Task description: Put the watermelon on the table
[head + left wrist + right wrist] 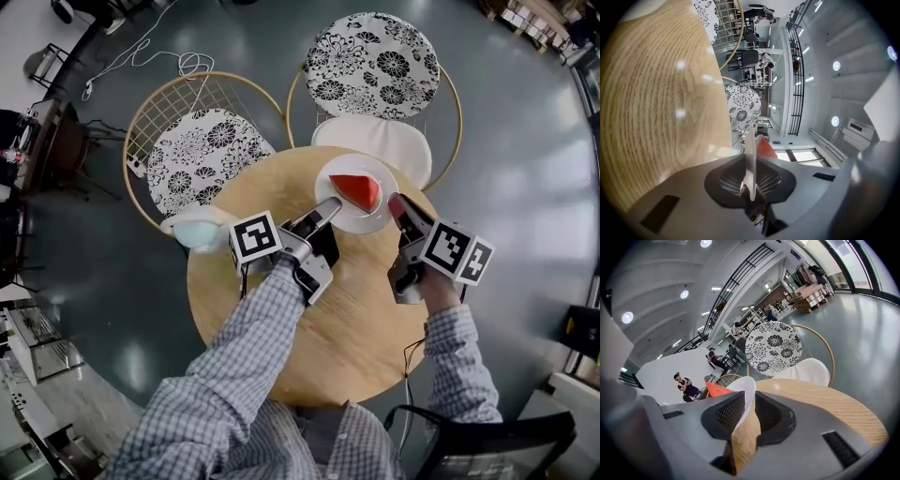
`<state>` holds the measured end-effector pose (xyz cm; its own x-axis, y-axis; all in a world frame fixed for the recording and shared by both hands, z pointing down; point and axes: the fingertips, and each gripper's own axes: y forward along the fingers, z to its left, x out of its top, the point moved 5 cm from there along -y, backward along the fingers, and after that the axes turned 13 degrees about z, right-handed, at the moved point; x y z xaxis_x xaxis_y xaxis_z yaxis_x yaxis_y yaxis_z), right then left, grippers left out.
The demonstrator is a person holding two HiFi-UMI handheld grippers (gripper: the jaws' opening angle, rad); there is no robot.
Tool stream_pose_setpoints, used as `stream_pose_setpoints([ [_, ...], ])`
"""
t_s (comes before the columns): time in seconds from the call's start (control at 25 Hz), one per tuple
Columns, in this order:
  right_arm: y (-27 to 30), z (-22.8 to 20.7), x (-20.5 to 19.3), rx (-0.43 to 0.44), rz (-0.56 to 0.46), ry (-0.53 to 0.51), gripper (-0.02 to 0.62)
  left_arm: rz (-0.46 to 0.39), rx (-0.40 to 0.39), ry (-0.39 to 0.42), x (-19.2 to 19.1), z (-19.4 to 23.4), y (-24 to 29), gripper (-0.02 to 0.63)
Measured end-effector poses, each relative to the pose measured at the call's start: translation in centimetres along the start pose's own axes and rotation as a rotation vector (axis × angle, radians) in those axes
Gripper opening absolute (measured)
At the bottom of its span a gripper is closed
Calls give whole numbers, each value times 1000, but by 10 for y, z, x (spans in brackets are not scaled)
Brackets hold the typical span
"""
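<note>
A red watermelon wedge (356, 190) lies on a white plate (367, 221) at the far side of the round wooden table (347, 328). My left gripper (330, 204) is shut on the plate's left rim; in the left gripper view the thin rim (750, 159) stands edge-on between the jaws, with the watermelon (765, 147) just beyond. My right gripper (394, 200) meets the plate's right rim. In the right gripper view the rim (746, 389) sits pinched at the jaw tips, the watermelon (718, 390) showing to its left. The plate appears to rest on the table.
A pale bowl (199, 228) sits at the table's left edge. Two wicker chairs with floral cushions (202, 155) (375, 56) stand beyond the table. A black chair (487, 441) is near me at lower right. Cables (141, 56) trail on the grey floor.
</note>
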<state>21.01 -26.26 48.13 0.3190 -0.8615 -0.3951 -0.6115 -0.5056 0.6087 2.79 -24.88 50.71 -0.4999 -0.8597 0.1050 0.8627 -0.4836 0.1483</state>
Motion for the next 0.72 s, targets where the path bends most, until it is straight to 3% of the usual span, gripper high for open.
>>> stream_pose_setpoints([
  [0.72, 39, -29, -4, -87, 113, -18, 77, -56, 80, -77, 9, 38, 9, 38],
])
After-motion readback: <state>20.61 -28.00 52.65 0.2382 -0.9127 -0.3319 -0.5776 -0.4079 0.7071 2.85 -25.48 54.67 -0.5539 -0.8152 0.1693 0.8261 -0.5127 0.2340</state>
